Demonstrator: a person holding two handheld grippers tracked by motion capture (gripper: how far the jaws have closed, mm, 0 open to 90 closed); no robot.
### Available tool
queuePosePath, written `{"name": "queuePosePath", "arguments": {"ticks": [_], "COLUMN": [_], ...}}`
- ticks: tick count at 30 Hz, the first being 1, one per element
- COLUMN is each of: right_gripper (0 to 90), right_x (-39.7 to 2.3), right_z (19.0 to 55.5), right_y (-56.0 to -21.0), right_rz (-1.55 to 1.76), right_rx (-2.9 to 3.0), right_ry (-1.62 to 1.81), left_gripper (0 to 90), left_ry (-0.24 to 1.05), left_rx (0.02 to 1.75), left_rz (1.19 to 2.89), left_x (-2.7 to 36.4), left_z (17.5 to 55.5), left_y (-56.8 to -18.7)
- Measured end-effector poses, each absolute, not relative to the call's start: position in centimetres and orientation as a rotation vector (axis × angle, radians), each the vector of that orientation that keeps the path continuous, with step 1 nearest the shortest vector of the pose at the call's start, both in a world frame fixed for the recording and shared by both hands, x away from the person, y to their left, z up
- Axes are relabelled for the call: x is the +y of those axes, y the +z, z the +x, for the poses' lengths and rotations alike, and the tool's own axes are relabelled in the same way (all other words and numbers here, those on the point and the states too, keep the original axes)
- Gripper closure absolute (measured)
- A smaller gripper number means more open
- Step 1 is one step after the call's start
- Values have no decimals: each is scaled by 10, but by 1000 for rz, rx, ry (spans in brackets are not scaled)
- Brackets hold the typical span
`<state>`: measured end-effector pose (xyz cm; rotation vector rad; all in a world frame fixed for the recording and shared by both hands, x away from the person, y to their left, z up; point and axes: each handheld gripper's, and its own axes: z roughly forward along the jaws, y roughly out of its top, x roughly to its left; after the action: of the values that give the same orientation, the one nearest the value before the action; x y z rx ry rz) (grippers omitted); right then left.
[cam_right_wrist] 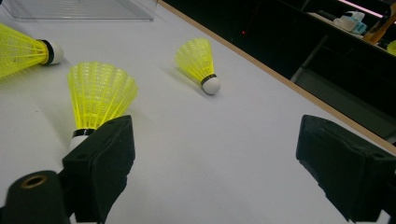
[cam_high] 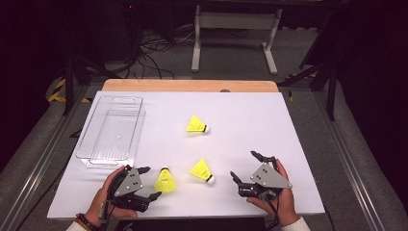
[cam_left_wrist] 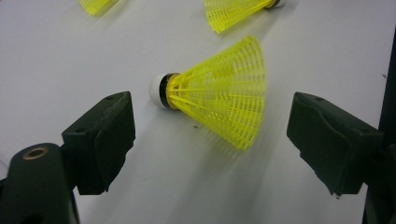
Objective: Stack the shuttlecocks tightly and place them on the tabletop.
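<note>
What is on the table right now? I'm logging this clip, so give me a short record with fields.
surface: white table top
container: clear plastic bin, far left, nothing in it
shuttlecocks: three yellow, all lying on the table
nearest shuttlecock: between the left gripper's jaws, not touched
middle shuttlecock: between the two grippers
far shuttlecock: toward mid-table
left gripper: open, around the nearest shuttlecock
right gripper: open, holding nothing
</note>
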<state>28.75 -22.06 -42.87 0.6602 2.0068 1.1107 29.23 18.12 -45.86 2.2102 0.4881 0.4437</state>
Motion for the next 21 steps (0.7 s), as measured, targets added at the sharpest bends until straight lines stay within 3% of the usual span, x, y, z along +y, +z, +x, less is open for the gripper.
{"name": "queuePosePath", "arguments": {"ticks": [16,21], "right_gripper": [130,138], "right_x": [-220,-219], "right_z": [288,286], "right_y": [-430,-429], "right_rz": [659,643], "right_rx": [2014,2004], "right_ry": [1107,1104], "left_gripper": [273,416], "left_ry": [475,489], "left_rx": [486,463], "left_rz": [2237,2282], "left_x": [176,167], "left_z": [302,303], "left_y": [-458,-459]}}
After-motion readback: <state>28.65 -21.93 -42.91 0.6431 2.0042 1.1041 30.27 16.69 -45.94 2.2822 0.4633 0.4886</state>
